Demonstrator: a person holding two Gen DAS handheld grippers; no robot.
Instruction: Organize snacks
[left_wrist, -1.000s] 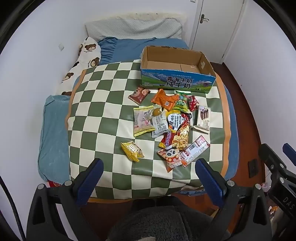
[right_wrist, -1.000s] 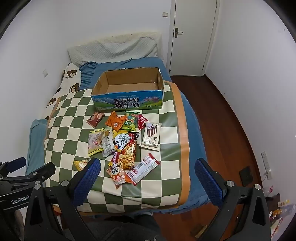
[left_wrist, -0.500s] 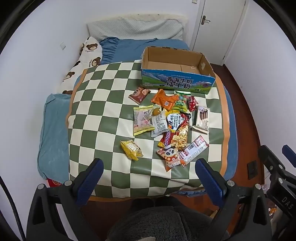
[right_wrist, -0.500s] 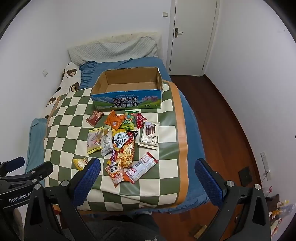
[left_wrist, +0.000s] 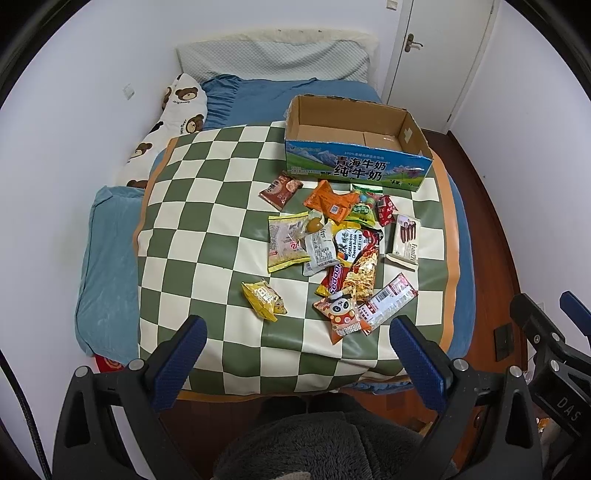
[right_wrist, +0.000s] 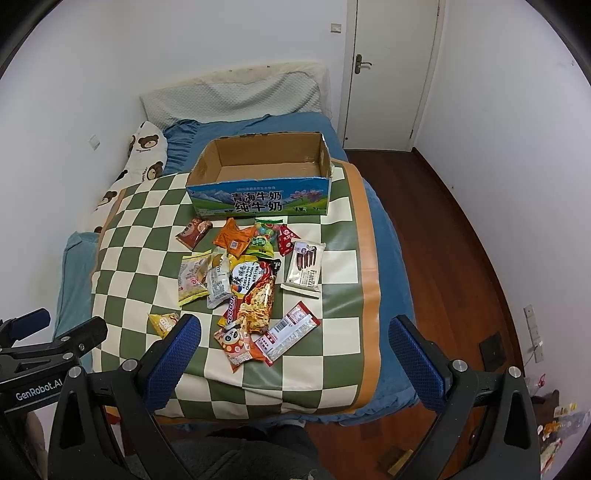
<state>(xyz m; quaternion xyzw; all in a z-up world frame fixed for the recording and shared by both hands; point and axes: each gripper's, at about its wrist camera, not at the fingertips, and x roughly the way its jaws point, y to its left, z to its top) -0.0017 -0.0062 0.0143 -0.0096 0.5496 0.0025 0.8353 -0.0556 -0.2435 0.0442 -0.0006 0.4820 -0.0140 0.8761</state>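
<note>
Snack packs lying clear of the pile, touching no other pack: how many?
2. Brown packet near the box's front-left corner; yellow packet alone, nearest the camera on the pile's left. The white Franzzi pack may touch the red packet; can't tell.

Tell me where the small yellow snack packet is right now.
In the left wrist view the small yellow snack packet lies alone on the checkered mat, left of the main pile, nearest the panda packet and just ahead of the left gripper.
</note>
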